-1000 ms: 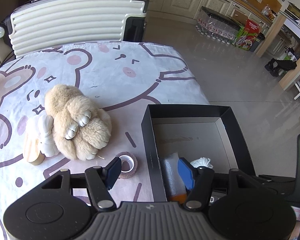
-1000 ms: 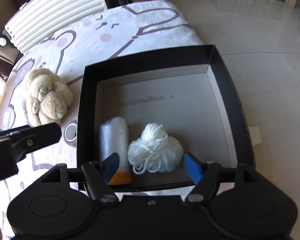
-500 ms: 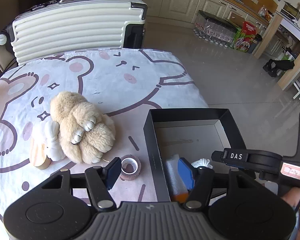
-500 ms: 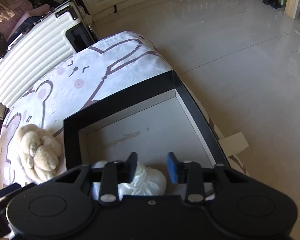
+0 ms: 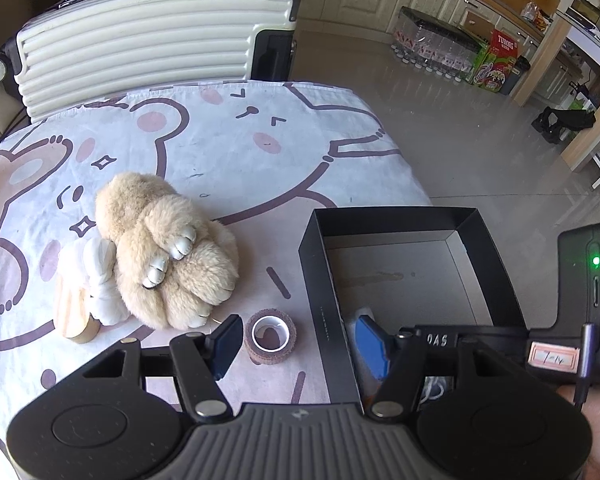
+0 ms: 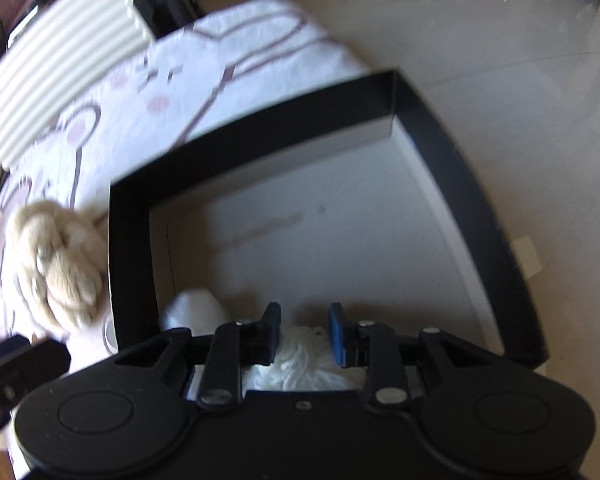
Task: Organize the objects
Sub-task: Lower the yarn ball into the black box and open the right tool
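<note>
A black box (image 5: 324, 280) with a grey floor stands at the table's right edge; it also shows in the right wrist view (image 6: 132, 240). A white yarn ball (image 6: 300, 364) and a white wrapped tube (image 6: 194, 308) lie at its near end. My right gripper (image 6: 304, 332) hovers above the yarn, jaws partly closed with a gap, holding nothing. My left gripper (image 5: 300, 344) is open and empty, just above a brown tape roll (image 5: 271, 335). A beige plush toy (image 5: 168, 252) lies on the cloth, with a white bundle (image 5: 100, 276) and a wooden piece (image 5: 72, 312) at its left.
A cream suitcase (image 5: 148, 40) stands behind the table. The table wears a bear-print cloth (image 5: 220, 140). The floor drops off right of the box. Bottled water and cartons (image 5: 460, 56) stand by far cabinets. The right gripper's body (image 5: 540, 344) crosses the left wrist view.
My right gripper narrowed its jaws from wide open and pulled back above the yarn ball, which stays in the box. My left gripper rose and drew back slightly, still open.
</note>
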`<state>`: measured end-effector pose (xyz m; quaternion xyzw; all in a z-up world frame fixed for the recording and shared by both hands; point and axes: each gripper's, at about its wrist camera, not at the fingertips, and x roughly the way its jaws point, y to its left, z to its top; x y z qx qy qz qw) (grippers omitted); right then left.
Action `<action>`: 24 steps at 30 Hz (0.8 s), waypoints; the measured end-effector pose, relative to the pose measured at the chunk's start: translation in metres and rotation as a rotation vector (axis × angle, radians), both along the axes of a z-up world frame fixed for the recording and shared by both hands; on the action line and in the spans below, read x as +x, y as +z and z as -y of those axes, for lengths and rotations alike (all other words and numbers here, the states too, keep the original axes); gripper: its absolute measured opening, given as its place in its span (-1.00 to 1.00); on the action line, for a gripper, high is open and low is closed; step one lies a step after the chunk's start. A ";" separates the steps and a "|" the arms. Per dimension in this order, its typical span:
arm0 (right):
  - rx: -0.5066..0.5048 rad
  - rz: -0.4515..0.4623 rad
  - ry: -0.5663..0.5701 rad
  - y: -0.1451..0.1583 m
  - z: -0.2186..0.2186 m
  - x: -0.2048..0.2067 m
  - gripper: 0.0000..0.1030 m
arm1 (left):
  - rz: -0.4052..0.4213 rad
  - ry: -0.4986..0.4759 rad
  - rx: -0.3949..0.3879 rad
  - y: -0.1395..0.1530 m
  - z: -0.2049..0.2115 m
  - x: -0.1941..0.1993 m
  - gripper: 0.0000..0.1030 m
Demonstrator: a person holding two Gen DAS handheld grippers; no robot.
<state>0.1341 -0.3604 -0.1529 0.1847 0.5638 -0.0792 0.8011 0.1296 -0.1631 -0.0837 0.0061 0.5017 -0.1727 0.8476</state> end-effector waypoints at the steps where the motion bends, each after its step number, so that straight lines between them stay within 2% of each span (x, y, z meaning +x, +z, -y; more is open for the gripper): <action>1: -0.005 -0.010 0.015 0.001 -0.003 0.000 -0.46 | 0.000 -0.001 0.001 0.000 0.000 0.000 0.22; 4: 0.007 -0.039 0.037 0.002 -0.008 0.001 -0.46 | 0.000 -0.004 0.001 0.000 0.001 0.000 0.22; 8: 0.002 -0.015 0.042 0.001 -0.009 -0.002 -0.44 | 0.003 -0.009 0.006 0.001 0.002 -0.001 0.22; 12: 0.004 0.028 0.005 0.008 -0.004 -0.005 -0.39 | 0.002 0.000 0.012 0.001 0.001 -0.001 0.22; 24: -0.103 0.172 0.040 0.052 -0.002 -0.027 -0.20 | 0.034 -0.004 0.031 0.010 0.002 -0.012 0.22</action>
